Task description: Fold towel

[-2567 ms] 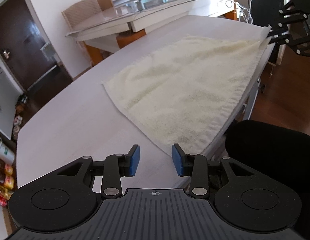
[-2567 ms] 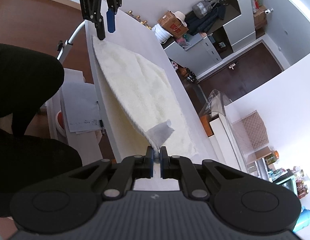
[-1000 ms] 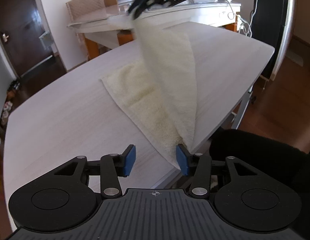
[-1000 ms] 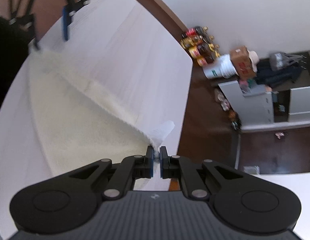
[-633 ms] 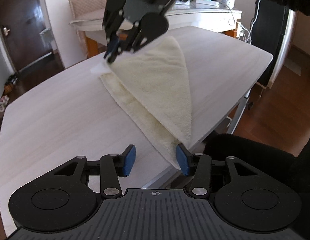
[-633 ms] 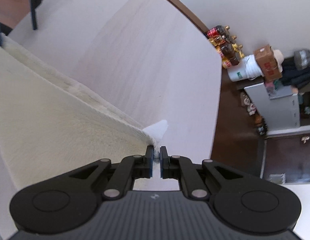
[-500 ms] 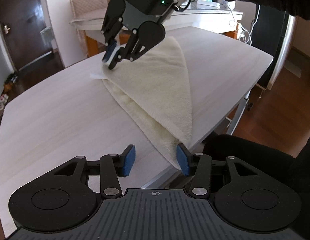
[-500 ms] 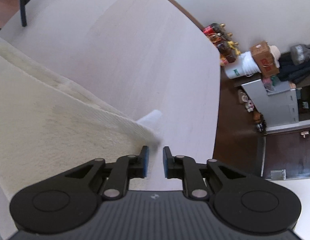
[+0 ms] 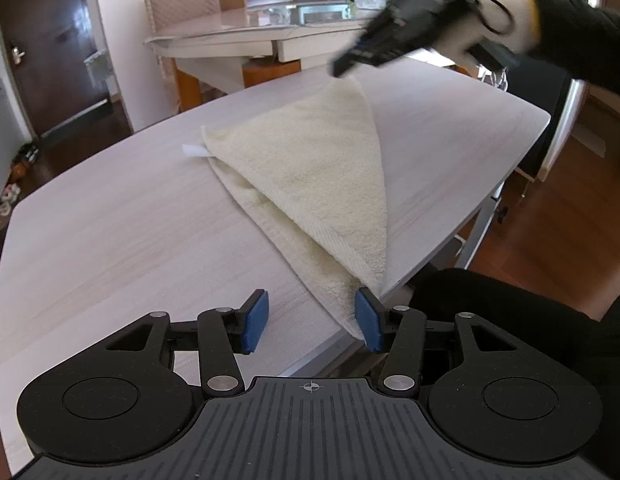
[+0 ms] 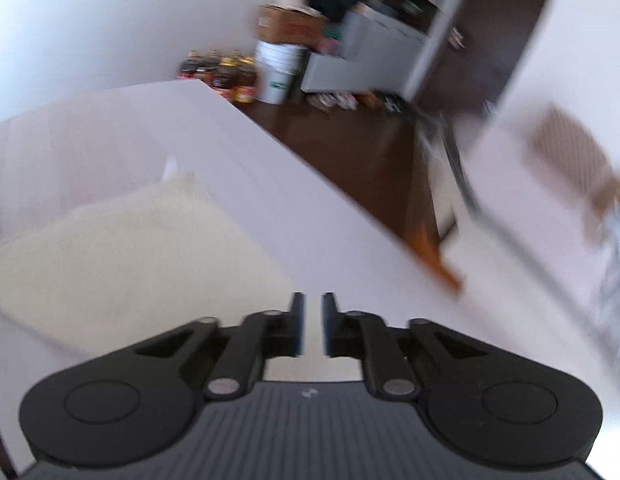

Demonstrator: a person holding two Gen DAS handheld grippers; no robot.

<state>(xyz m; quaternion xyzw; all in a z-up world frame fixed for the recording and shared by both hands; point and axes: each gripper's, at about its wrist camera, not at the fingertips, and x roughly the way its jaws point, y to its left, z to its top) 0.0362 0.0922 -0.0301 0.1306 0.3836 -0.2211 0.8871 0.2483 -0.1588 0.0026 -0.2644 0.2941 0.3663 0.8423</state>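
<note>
First fold laid — right claw point(image 10: 313, 326) nearly shut, empty; left claw point(image 9: 312, 322) spread at the towel point(image 9: 310, 168) near corner — next, grasp it.

A towel point(image 9: 310, 168) lies on a table point(image 9: 109, 240), folded corner over corner, reaching the near right edge. The left gripper point(image 9: 312, 320) sits at the table's near edge, its right finger beside the towel's near corner. The right gripper point(image 9: 346, 65) hangs above the towel's far tip; a second table point(image 9: 229, 40) stands behind.
</note>
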